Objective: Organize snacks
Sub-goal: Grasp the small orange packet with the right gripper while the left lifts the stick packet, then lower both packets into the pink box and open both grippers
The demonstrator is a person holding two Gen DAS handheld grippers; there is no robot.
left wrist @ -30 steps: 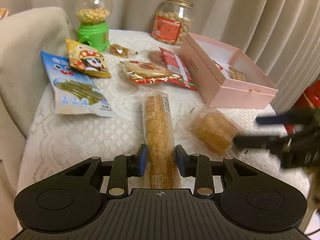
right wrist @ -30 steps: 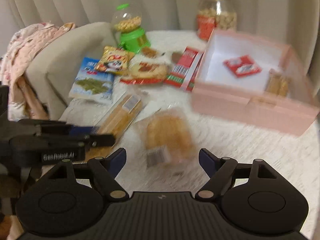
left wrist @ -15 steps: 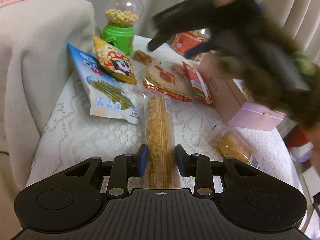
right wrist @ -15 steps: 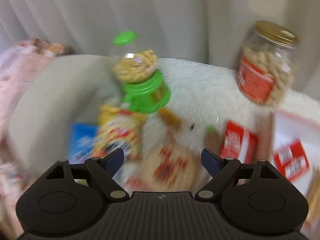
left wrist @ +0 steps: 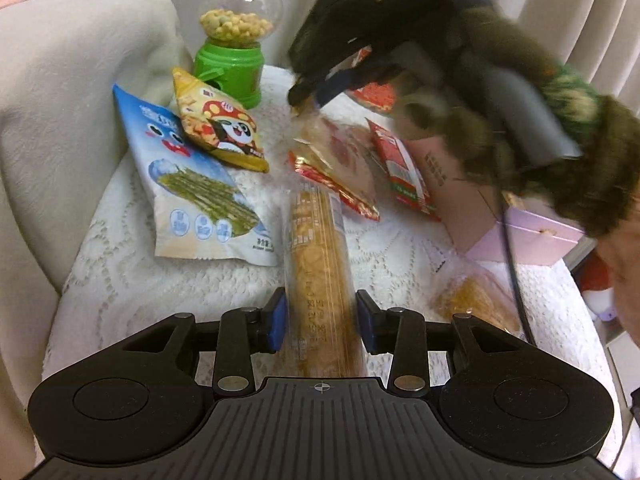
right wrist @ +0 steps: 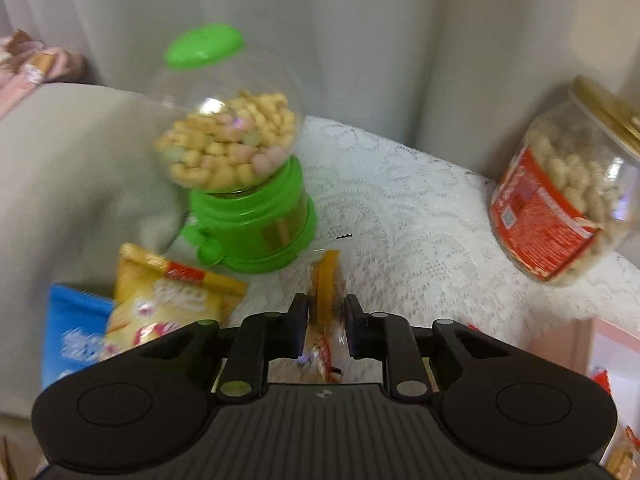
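We see the long cracker sleeve (left wrist: pixel 316 276) lying flat on the white lace tablecloth (left wrist: pixel 120 280), its long axis running straight away from the left gripper (left wrist: pixel 322 322) towards the red-edged snack packet (left wrist: pixel 340 164). The near end sits between the blue pads (left wrist: pixel 277 322); the jaws have just been opening, and we see a sliver of gap on either side, so they stand apart. The right gripper (right wrist: pixel 325 328), blurred, has just closed its jaws on a small orange wrapped snack (right wrist: pixel 326 292) just beside the green candy dispenser (right wrist: pixel 240 184); that snack's long axis points away along the fingers. The peanut jar (right wrist: pixel 568 200) stands well apart.
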